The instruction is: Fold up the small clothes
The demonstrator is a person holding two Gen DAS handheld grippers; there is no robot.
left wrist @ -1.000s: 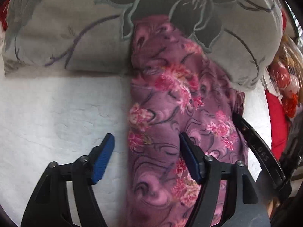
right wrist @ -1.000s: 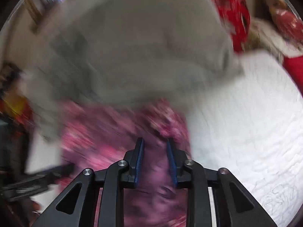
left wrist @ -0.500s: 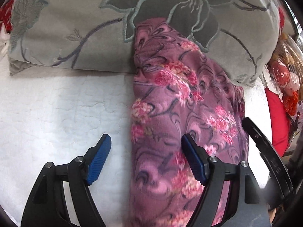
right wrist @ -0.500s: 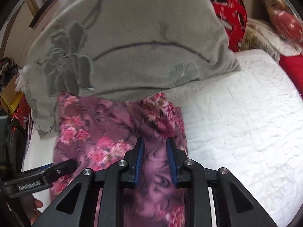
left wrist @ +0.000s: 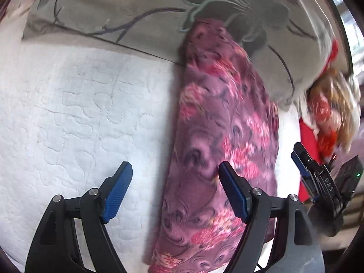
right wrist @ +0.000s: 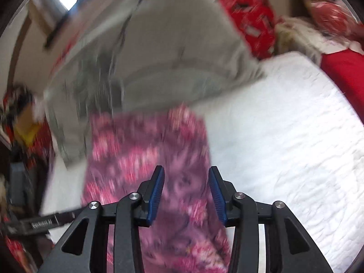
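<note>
- Nearest, the left hand-held gripper (left wrist: 174,193) stands wide apart and empty, one pad over the white bed (left wrist: 75,113), the other over the garment.
- The right hand-held gripper (right wrist: 186,193) has just been opening; the cloth lies below its pads, released, not pinched.
- The pink flowered garment (left wrist: 218,141) lies in a long narrow strip on the bed, its far end touching the grey pillow (left wrist: 136,9).
- By my judgement the lengthwise fold is done; folding the strip shorter remains.
- No container is in view.
</note>
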